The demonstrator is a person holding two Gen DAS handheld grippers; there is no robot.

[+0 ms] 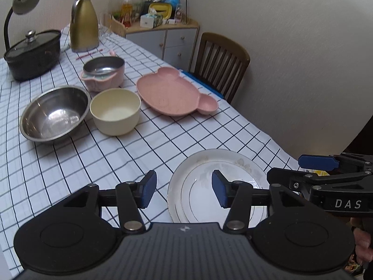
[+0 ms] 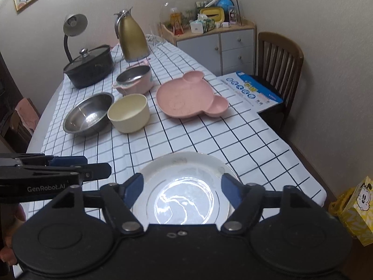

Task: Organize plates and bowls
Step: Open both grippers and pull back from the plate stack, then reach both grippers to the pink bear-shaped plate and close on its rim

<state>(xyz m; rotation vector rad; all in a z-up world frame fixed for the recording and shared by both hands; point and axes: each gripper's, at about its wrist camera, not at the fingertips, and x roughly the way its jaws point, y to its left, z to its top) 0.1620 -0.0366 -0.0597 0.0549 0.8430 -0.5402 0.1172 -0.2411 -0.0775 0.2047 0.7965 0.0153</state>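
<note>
A white china plate (image 1: 202,182) (image 2: 184,182) lies on the checked tablecloth at the near edge. My left gripper (image 1: 184,190) is open and empty, hovering just left of the plate. My right gripper (image 2: 183,190) is open and empty, above the plate's near side. Farther off stand a steel bowl (image 1: 54,113) (image 2: 87,114), a cream bowl (image 1: 115,110) (image 2: 129,112), a pink bowl with a steel liner (image 1: 103,73) (image 2: 135,80) and a pink bear-shaped plate (image 1: 173,93) (image 2: 190,98).
A black lidded pot (image 1: 32,53) (image 2: 89,68), a gold jug (image 1: 84,22) (image 2: 132,38) and a desk lamp (image 2: 73,26) stand at the table's far end. A wooden chair (image 1: 220,60) (image 2: 278,53) and a cabinet (image 2: 221,44) stand to the right. A yellow tissue box (image 2: 356,207) sits below the table's right corner.
</note>
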